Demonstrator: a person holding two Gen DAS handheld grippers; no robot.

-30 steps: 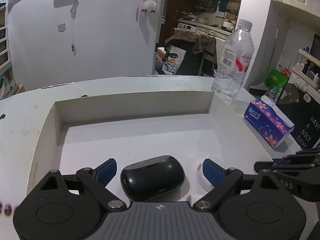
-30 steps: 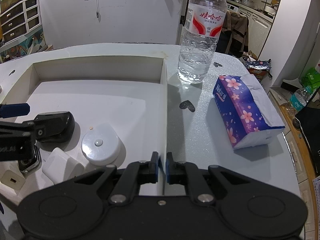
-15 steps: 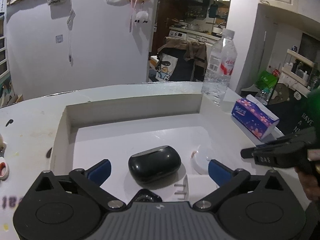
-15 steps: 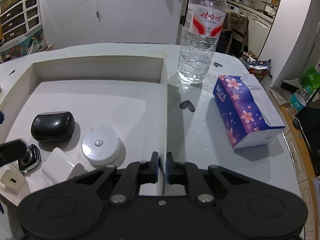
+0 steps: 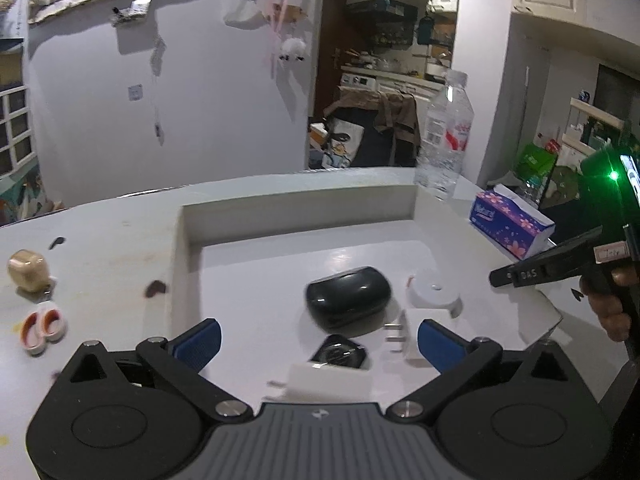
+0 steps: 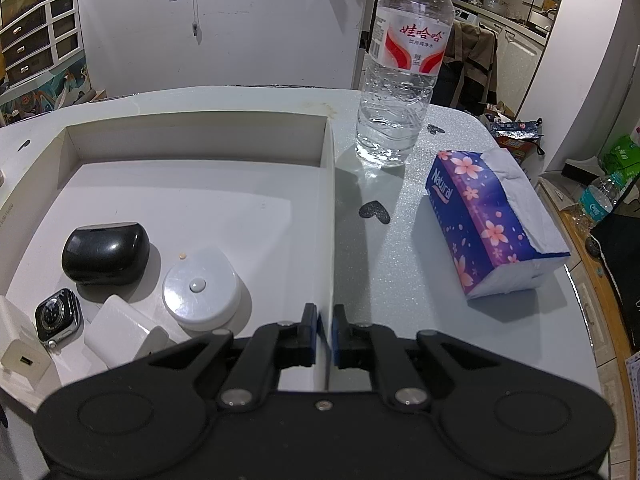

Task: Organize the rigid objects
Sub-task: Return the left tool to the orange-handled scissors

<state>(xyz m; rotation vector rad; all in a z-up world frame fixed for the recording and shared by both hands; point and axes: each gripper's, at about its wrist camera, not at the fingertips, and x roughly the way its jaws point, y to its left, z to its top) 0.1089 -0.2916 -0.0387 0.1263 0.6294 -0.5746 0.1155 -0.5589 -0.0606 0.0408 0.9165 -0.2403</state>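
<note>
The big white tray (image 6: 328, 216) sat on the table (image 6: 400, 240), and my right gripper (image 6: 324, 334) pinched the tray's right wall near its front corner, jaws nearly shut on it. My left gripper (image 5: 316, 340) hung over the tray's front edge with its jaws wide and nothing in them.

In the tray's front part lay the black case (image 6: 106, 254), the round white puck (image 6: 200, 288), two white chargers (image 6: 120, 332) and the small watch (image 6: 58, 316).

Off the tray's left edge sat a tan case (image 5: 27, 270) and a red-and-white thing (image 5: 42, 326), too blurry to name. I think those came next. To do it well, I should hold the tray firm and close squarely on one piece.
</note>
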